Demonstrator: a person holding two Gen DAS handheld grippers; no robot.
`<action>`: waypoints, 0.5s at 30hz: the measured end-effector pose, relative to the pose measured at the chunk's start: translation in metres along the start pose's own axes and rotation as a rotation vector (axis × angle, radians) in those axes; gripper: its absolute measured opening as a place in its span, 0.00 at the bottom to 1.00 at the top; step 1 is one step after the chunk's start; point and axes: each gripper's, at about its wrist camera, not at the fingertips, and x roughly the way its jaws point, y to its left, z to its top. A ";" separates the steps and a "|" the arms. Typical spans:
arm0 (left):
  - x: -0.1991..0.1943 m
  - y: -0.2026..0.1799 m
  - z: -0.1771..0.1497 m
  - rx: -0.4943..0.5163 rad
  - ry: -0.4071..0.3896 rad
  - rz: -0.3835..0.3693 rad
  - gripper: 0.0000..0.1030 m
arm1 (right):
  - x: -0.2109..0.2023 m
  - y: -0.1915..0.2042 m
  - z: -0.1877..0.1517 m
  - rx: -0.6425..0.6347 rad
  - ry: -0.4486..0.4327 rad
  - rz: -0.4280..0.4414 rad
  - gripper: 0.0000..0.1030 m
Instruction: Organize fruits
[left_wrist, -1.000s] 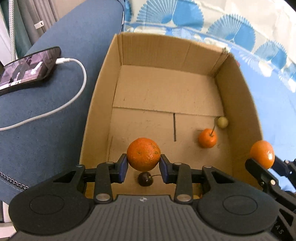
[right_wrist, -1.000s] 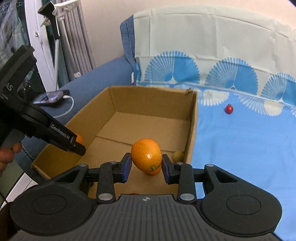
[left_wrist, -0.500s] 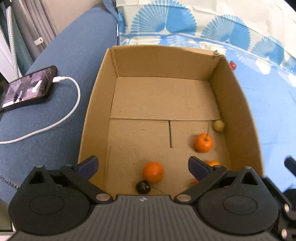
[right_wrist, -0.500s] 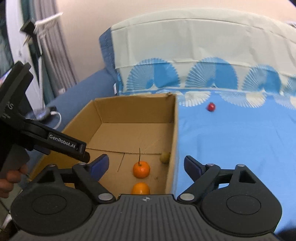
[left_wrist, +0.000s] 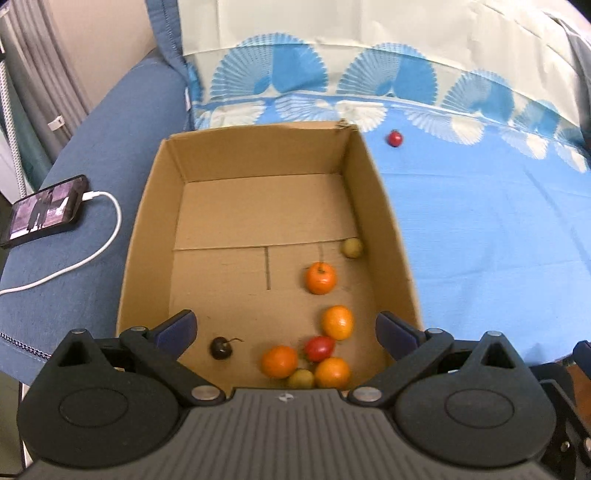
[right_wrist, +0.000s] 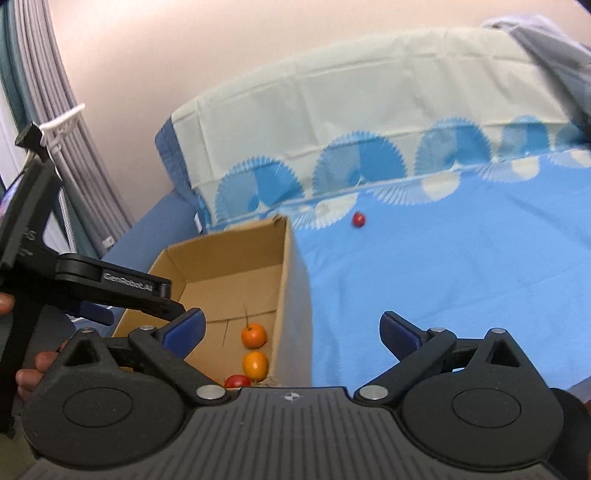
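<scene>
An open cardboard box (left_wrist: 147, 229) holds several oranges (left_wrist: 320, 277), a red fruit (left_wrist: 320, 348), a dark cherry (left_wrist: 221, 348) and two yellow-green fruits (left_wrist: 351, 247). My left gripper (left_wrist: 286, 328) hovers above the box's near end, open and empty. One small red fruit (left_wrist: 395, 138) lies on the blue sheet beyond the box's far right corner. My right gripper (right_wrist: 291, 328) is over the box's right wall (right_wrist: 291, 277). Its jaws are opening with nothing between them. Ahead of it I see two oranges (right_wrist: 253, 336) in the box and the red fruit (right_wrist: 358, 219) on the sheet.
A phone (left_wrist: 44, 210) with a white charging cable (left_wrist: 99, 236) lies on the dark blue cushion left of the box. The fan-patterned blue sheet (left_wrist: 480, 240) spreads to the right. A person's hand (right_wrist: 33, 369) holds the left gripper at the right wrist view's left edge.
Both grippers let go of their oranges, which now lie in the box. Both jaws went from shut to wide, and both grippers drew back and rose; the right one swung toward the sheet.
</scene>
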 end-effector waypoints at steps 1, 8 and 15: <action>-0.004 -0.003 -0.002 -0.006 -0.003 -0.009 1.00 | -0.005 -0.002 -0.001 0.003 -0.007 -0.002 0.98; -0.033 -0.005 -0.020 -0.009 -0.050 0.002 1.00 | -0.029 0.001 -0.004 -0.001 -0.059 0.043 0.99; -0.054 0.014 -0.032 -0.054 -0.086 0.020 1.00 | -0.045 0.021 -0.008 -0.065 -0.070 0.126 0.99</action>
